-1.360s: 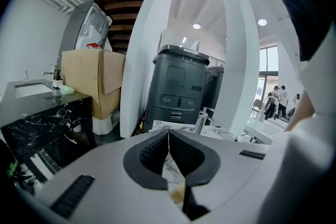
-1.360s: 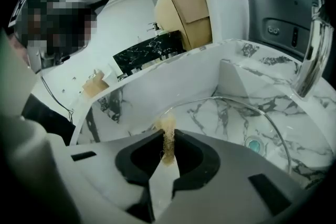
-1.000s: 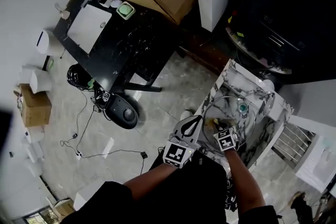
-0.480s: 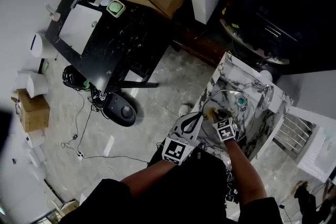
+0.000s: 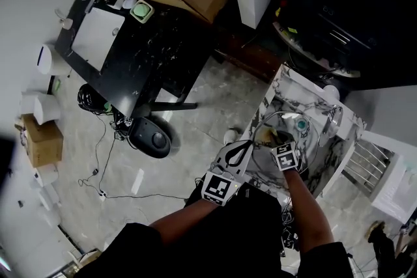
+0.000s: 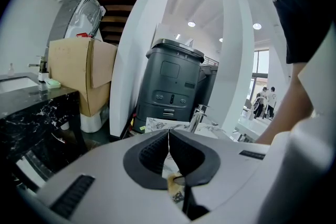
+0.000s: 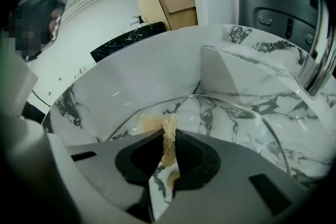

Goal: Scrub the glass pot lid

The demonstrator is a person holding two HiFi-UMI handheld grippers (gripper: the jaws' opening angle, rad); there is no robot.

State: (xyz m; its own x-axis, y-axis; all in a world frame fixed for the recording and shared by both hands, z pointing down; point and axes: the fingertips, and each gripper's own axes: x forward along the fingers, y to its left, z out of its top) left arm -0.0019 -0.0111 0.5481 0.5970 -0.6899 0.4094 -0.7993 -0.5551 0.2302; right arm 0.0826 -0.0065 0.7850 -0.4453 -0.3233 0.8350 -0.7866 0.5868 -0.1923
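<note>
Glass pot lid (image 7: 231, 128) lying in the marble sink (image 7: 157, 73), right gripper (image 7: 169, 135) clamped tight on a tan scrub pad (image 7: 169, 147) at the lid's near rim, left gripper (image 6: 169, 140) fully closed on nothing, beside the sink's edge.

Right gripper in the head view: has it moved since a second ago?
Yes. The right gripper has slid slightly farther across the marble sink, toward the faucet, claw shut on the sponge.
</note>
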